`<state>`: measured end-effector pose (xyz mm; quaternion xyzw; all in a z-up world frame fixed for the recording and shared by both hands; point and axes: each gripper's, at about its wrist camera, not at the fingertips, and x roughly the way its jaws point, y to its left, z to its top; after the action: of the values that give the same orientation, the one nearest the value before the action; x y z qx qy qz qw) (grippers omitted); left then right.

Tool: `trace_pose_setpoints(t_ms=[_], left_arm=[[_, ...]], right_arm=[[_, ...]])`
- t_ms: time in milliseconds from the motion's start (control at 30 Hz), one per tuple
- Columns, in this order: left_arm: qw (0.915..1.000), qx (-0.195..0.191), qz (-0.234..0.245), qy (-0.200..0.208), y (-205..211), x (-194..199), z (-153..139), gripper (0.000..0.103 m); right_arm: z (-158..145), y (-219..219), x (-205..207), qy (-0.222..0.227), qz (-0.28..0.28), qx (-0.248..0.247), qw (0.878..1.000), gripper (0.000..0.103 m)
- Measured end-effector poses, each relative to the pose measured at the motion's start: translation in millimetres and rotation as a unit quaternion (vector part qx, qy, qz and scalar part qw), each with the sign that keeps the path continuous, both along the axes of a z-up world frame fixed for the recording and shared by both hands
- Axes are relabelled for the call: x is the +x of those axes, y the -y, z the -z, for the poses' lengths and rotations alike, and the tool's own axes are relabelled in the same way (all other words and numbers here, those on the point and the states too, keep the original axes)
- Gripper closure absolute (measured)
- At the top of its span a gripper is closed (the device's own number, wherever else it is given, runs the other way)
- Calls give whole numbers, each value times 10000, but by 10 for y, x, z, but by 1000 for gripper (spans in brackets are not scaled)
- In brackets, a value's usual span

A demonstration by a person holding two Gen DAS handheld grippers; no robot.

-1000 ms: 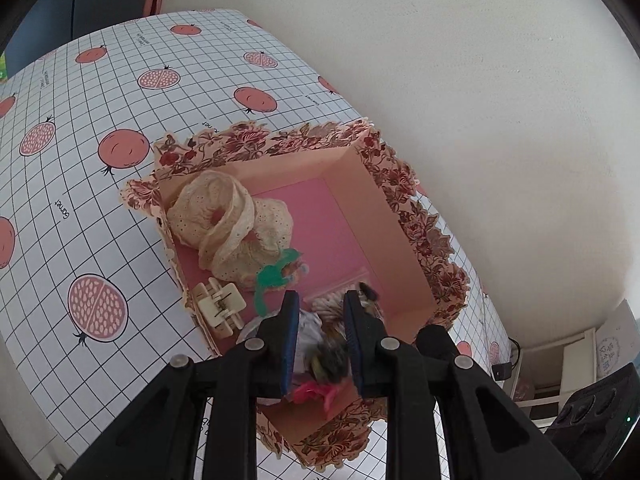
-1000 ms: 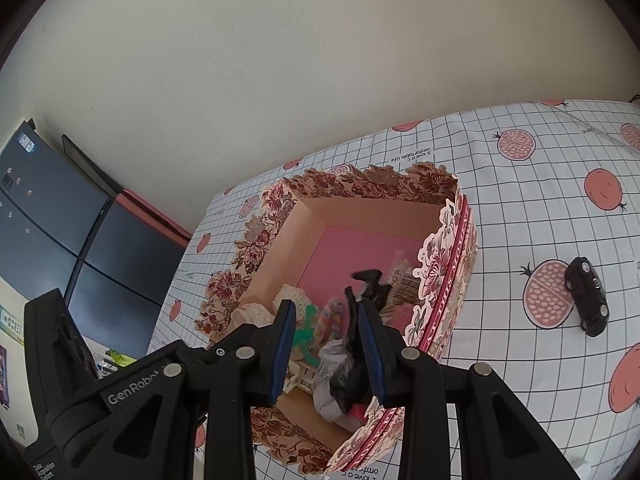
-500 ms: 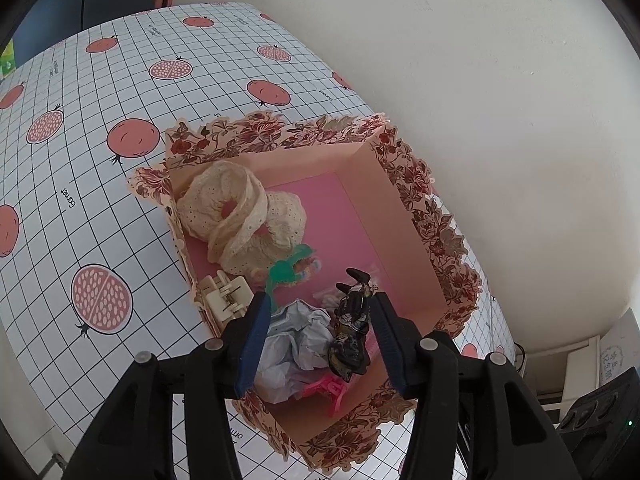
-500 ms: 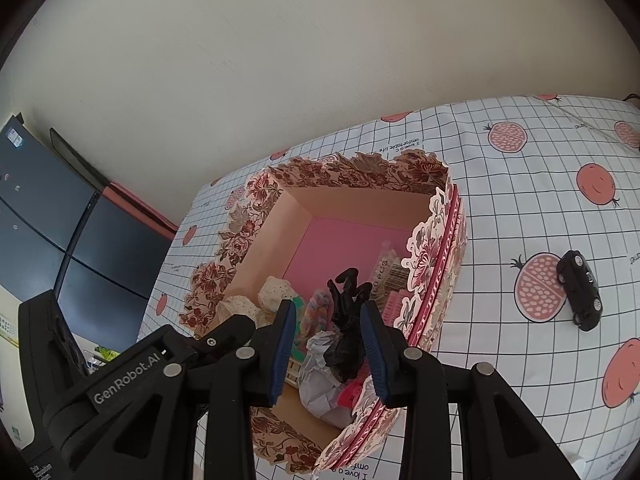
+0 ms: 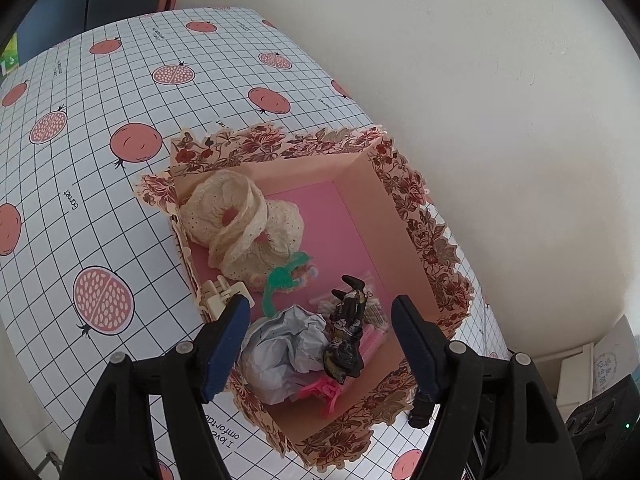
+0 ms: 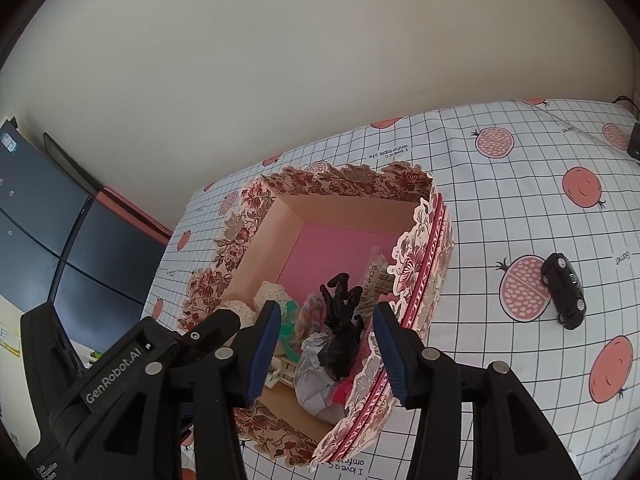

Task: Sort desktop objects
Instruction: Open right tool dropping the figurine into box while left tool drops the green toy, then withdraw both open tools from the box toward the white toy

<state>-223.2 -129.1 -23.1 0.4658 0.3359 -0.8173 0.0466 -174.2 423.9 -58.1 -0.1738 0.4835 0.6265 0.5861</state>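
Black figurine (image 5: pixel 347 332): lies inside the floral box (image 5: pixel 394 216), tipped over against the crumpled grey paper (image 5: pixel 286 350), with a pink clip (image 5: pixel 322 390) under its lower end; nothing of mine touches it.
Floral box: open-topped, pink floor, scalloped rose-patterned rim; it stands on the counter (image 5: pixel 80 168) close to the pale wall.
Other contents: cream lace scrunchies (image 5: pixel 240 224) fill the far corner of the box; a green plastic piece (image 5: pixel 280 280) lies between them and the paper; a cream claw clip (image 5: pixel 224 292) leans at the box's side wall, just beside my left finger.
My left gripper (image 5: pixel 320 340): hangs over the near end of the box; its jaws have just been opening and now stand wide, the figurine and paper below the gap, clear of both pads.
My right gripper (image 6: pixel 324 344): also above the box, from the opposite side; its jaws have just been opening too, moderately apart, the figurine seen between them but free of the pads.
Toy car (image 6: pixel 564 296): small and black, on the pomegranate-print counter cover, well apart from the box, seen from my right wrist.
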Motion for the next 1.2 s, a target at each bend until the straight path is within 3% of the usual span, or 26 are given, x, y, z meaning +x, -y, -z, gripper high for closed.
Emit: trace_pose_setpoints(t_ms=[433, 667, 833, 1067, 1200], left_arm=[[9998, 151, 25, -90, -14, 19, -45, 18], [9994, 329, 59, 11, -39, 16, 3, 17], [9993, 360, 26, 3, -37, 25, 2, 17], [9991, 411, -1, 85, -30, 32, 43, 17], [9993, 369, 6, 79, -50, 37, 32, 11]], right_arm=[[-69, 58, 103, 32, 204, -22, 9998, 29], [-76, 69, 177, -94, 258, 2, 9996, 25], [-85, 87, 242, -220, 388, 41, 9990, 5], [-59, 119, 389, -303, 688, -29, 9972, 0], [-72, 140, 447, -340, 794, -11, 9963, 0]])
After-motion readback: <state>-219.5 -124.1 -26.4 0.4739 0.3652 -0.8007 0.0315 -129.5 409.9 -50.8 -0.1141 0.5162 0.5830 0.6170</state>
